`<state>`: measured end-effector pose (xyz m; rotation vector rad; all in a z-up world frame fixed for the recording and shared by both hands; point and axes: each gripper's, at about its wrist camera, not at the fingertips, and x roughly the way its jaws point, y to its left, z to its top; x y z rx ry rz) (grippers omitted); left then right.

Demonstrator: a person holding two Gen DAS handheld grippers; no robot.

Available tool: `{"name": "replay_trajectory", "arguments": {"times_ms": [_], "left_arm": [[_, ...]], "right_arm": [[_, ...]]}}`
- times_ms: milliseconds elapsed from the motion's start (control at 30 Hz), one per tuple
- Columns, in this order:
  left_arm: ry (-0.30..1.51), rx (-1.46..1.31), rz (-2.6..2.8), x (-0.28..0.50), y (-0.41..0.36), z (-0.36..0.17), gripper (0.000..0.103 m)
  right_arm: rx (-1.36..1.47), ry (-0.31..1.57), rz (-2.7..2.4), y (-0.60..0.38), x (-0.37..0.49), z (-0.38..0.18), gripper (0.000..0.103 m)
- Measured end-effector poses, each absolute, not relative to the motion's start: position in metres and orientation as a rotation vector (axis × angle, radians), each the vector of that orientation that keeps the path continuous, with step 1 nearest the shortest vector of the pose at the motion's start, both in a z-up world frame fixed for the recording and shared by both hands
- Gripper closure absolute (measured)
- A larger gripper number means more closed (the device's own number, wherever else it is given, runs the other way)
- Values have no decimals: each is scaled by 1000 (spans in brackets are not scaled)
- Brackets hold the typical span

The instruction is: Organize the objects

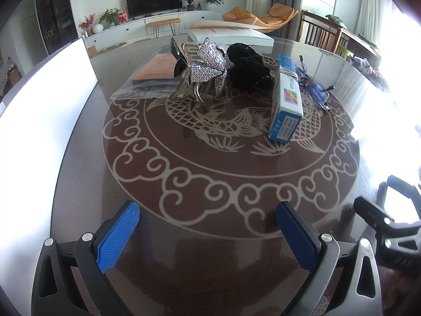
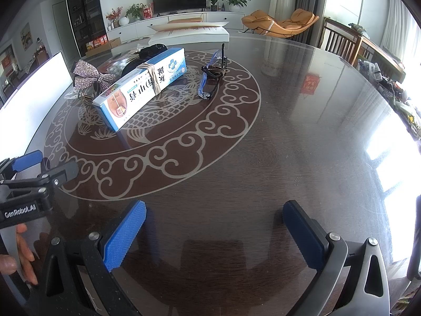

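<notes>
A blue and white box (image 1: 286, 96) (image 2: 142, 84) bound with a rubber band lies on the dark round table (image 1: 210, 237) (image 2: 289, 144). Beside it lie blue-framed glasses (image 1: 314, 87) (image 2: 211, 75), a rhinestone bow hair clip (image 1: 205, 64) (image 2: 89, 75), a black fuzzy item (image 1: 247, 65) and a packaged orange item (image 1: 155, 71). My left gripper (image 1: 208, 237) is open and empty, well short of the objects. My right gripper (image 2: 215, 234) is open and empty over bare table, right of the box.
A white board (image 1: 44, 100) (image 2: 34, 92) stands at the table's left edge. A white flat box (image 1: 231, 35) (image 2: 192, 33) lies at the far edge. The right gripper's body (image 1: 389, 218) shows in the left view; the left gripper's body (image 2: 29, 181) shows in the right view.
</notes>
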<state>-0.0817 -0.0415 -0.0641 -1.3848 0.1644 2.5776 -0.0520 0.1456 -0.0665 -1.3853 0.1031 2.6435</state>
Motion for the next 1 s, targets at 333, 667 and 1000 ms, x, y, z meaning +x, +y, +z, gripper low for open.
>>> {"name": "replay_trajectory", "arguments": {"times_ms": [333,667,1000], "left_arm": [[199,-1366,2542,-66,-47,-63,0],[210,-1361,2524,-63,-48,-62,0],[159,-1270,2574,-83,-51,-30,0]], "right_arm": [[-1385,103,2644,146,-52,-66,0],[-1385,103,2644,146,-52,-66,0],[-1385,103,2644,146,-52,-66,0]]}}
